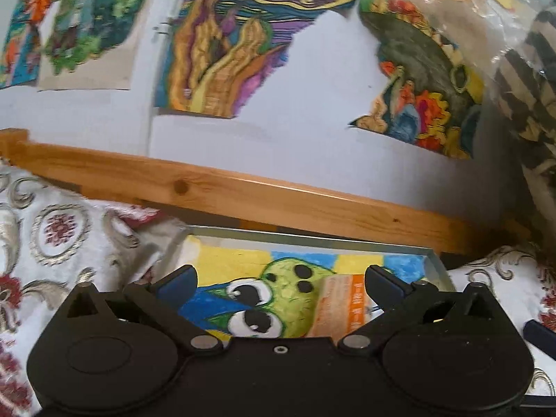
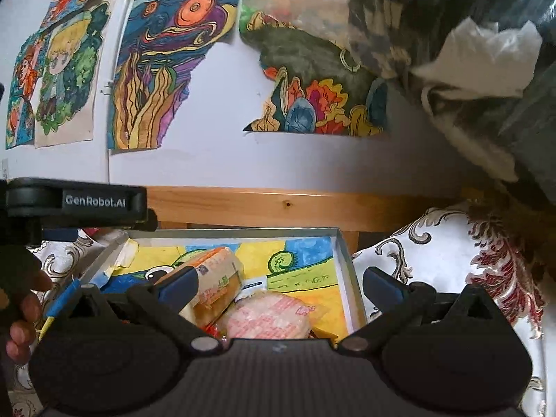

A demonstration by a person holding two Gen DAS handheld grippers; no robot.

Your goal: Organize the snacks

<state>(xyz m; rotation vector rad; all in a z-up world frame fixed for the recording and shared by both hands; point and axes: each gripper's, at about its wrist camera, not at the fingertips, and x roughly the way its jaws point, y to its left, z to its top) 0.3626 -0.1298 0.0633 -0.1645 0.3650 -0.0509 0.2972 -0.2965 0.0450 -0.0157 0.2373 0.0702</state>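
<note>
While both grippers, left (image 1: 279, 283) and right (image 2: 280, 283), gape empty, the soft, crushable pink snack pack (image 2: 267, 316) in the tray (image 2: 347, 260) likely wants a gentle mid-body pinch.

Pale wall (image 2: 215, 163) fills upper frame, hung with bright hand-coloured drawings (image 2: 166, 69), several torn-edged. Pine wooden rail (image 1: 243, 191) crosses mid-frame below. Ornate white cloth with red and grey scrollwork (image 1: 59, 229) covers surface, lower left and right.
</note>
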